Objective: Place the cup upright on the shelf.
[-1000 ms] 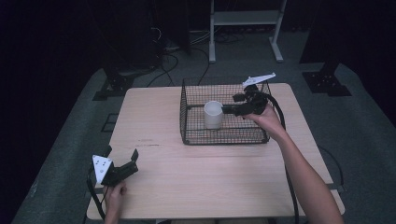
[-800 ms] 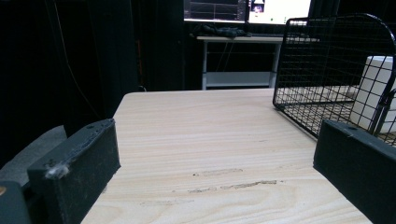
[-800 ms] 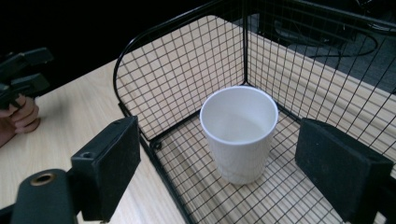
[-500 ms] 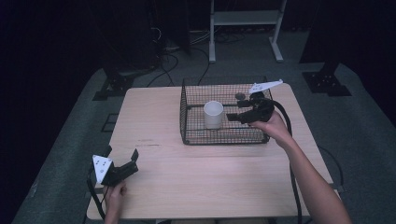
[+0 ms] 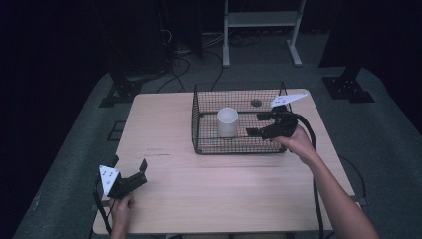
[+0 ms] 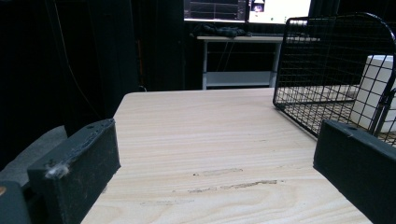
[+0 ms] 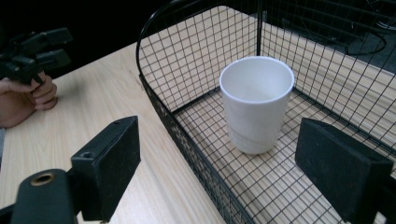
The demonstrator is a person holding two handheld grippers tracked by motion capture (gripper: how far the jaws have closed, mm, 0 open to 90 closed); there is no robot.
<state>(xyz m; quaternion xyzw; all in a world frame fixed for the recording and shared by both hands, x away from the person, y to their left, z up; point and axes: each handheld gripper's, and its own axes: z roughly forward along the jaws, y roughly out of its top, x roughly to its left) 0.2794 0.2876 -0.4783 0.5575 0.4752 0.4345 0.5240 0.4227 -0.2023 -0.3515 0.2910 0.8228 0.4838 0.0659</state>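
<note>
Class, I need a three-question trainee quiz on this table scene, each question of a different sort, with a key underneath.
1. True or false: the white cup stands upright inside the black wire basket.
2. Which gripper is at the basket? A. left gripper B. right gripper
3. Fill in: both grippers' jaws are ____.

Key:
1. True; it stands on the basket's mesh floor, mouth up.
2. B; the left gripper is near the wooden table's near left corner.
3. open; nothing sits between either pair.
</note>
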